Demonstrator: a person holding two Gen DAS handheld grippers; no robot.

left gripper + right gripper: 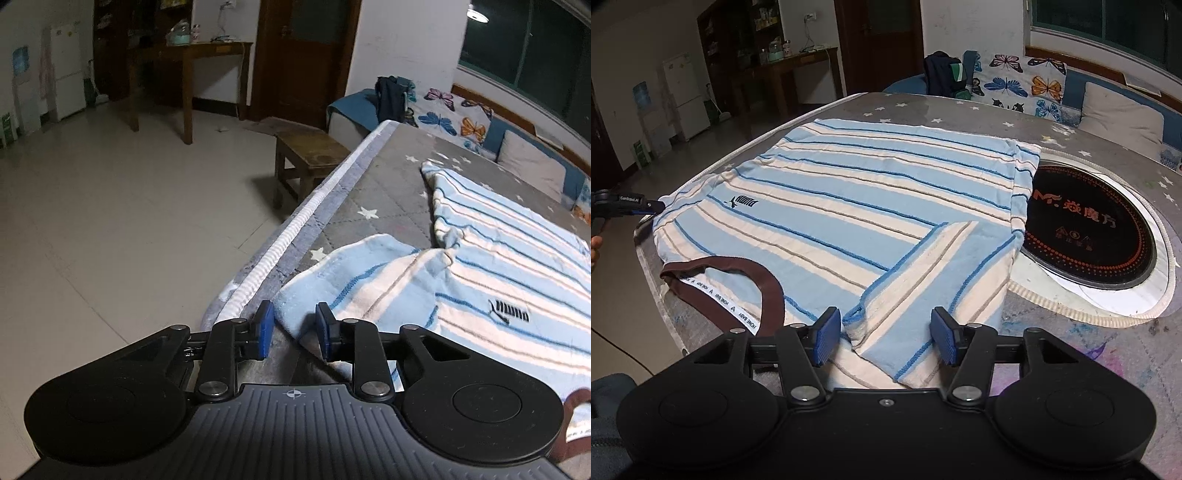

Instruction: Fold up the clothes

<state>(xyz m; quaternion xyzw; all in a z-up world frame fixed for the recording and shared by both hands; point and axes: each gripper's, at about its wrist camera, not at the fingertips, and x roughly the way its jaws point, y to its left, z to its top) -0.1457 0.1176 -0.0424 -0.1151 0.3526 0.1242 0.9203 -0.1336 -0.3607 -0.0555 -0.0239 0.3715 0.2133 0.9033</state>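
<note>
A light blue and cream striped shirt point(849, 206) lies flat, front up, on the grey star-patterned table cover point(960, 110), its brown collar point(768, 291) nearest the right wrist camera. One sleeve point(923, 277) is folded in across the body, and its cuff lies between the pads of my right gripper point(885, 338), which stand well apart and clear of it. In the left wrist view the other sleeve point(351, 273) spreads toward the table edge. Its cuff corner sits between the narrow-set pads of my left gripper point(294, 328), with a gap showing beside the left pad. The left gripper point(659, 205) also shows at that sleeve tip.
A round black cooktop plate point(1089, 229) is set into the table just right of the shirt. The table's padded edge point(295, 229) drops to tiled floor on the left, where a low wooden stool point(310, 147) stands. A sofa with a butterfly cover point(1027, 85) is behind.
</note>
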